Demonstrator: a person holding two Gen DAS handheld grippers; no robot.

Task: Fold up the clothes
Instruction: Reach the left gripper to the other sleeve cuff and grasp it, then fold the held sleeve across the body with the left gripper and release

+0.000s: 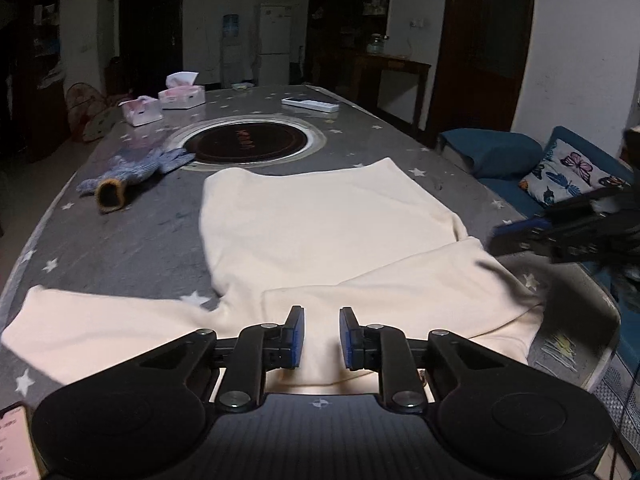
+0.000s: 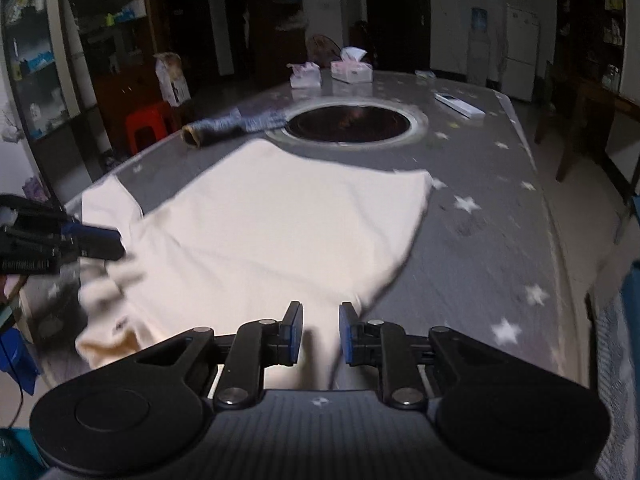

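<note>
Early in the fold: seizing the near edge of the cream garment [image 1: 320, 220] with both tools. Left gripper [image 1: 322, 320] set at the near hem towards the left, jaws narrow, cloth filling the gap from pad to pad and seemingly pinched. Right gripper [image 2: 320, 316] set at the near right edge, jaws likewise narrow, a ridge of fabric rising between the pads, so judged gripped.

Next, probably: lifting both pinched points together and carrying the near edge over towards the far side, keeping the hands level with each other so that the fold line runs straight; stopping short of the glove [image 1: 132, 172] and the round inset hob [image 1: 248, 142].

Lies mostly flat on the grey star-printed table [image 1: 120, 240], body stretching away towards the hob, far edge just short of it. One sleeve [image 1: 100, 320] spread out to the left. Another flap [image 1: 400, 280] laid across near the right, its end hanging at the table's rim. Looks soft, plain and pale, with few creases; slightly motion-blurred at the near edges.
</note>
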